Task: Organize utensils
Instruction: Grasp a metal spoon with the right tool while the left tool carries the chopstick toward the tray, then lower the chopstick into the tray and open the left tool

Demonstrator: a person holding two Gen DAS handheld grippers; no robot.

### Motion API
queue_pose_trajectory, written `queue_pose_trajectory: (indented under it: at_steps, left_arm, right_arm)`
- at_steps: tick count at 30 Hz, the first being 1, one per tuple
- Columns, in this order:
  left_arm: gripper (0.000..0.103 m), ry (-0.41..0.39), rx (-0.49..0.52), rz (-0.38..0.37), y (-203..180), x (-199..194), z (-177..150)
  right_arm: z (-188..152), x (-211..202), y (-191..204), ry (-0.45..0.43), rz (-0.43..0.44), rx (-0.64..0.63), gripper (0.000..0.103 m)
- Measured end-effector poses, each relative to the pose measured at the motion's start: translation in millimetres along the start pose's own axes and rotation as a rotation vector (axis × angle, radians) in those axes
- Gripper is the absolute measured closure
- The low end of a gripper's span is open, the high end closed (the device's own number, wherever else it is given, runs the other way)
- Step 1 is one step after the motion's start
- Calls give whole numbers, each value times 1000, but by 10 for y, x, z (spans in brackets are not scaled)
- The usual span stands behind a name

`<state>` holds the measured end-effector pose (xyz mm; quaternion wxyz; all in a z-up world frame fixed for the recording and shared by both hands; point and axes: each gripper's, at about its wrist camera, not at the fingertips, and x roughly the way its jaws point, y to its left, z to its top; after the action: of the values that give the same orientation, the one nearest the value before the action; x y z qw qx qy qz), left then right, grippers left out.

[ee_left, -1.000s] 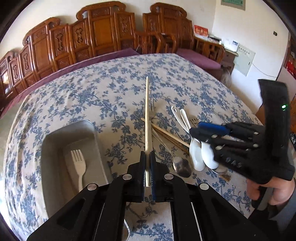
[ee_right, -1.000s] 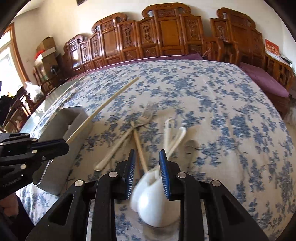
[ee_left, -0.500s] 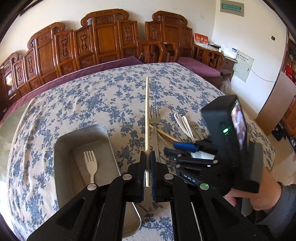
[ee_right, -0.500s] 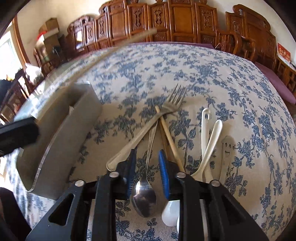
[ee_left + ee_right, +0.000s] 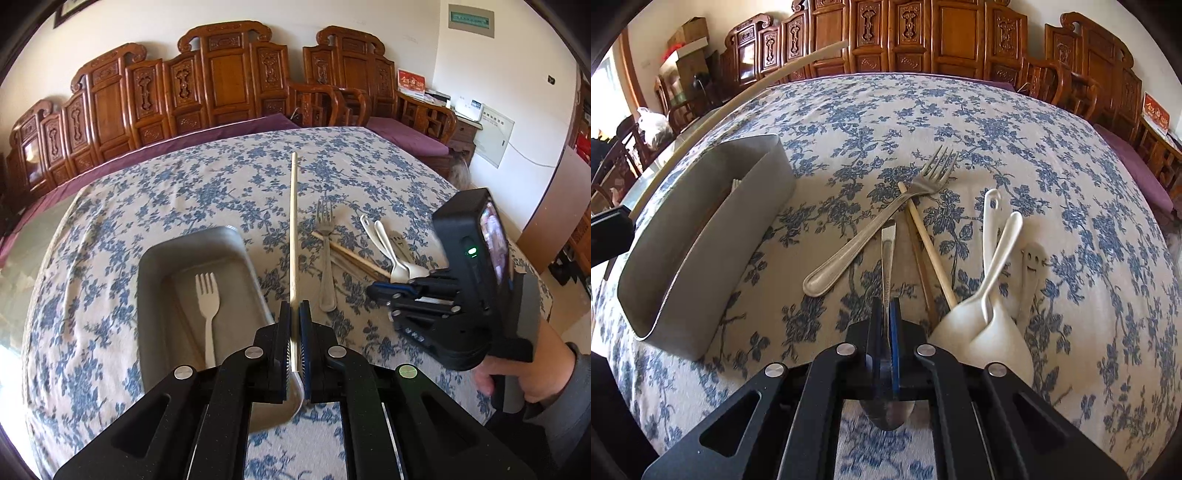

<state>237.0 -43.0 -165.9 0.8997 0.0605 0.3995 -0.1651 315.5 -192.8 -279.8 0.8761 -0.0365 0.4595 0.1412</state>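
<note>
The left tongs (image 5: 294, 314) are clamped on a pale chopstick (image 5: 293, 221) just right of the grey tray (image 5: 155, 258) (a white fork (image 5: 208, 306) lies inside). Further right, the right tongs (image 5: 885, 317), just closed, grip a metal spoon (image 5: 887, 251) on the counter (image 5: 960, 122).

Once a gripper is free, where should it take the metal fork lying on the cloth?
Grip the metal fork at mid-handle, from above, fingers across its width. That stretch lies flat on bare tablecloth; near the tines it crosses a chopstick.
</note>
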Motion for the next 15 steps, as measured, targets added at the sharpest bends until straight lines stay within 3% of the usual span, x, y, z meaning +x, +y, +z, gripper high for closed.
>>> queue_pose_trajectory:
  at_steps: [15]
  left_arm:
    - [99,23,-81,56,347,-216,-321]
  right_arm:
    - [-20,-415,51,-111,43,7,98]
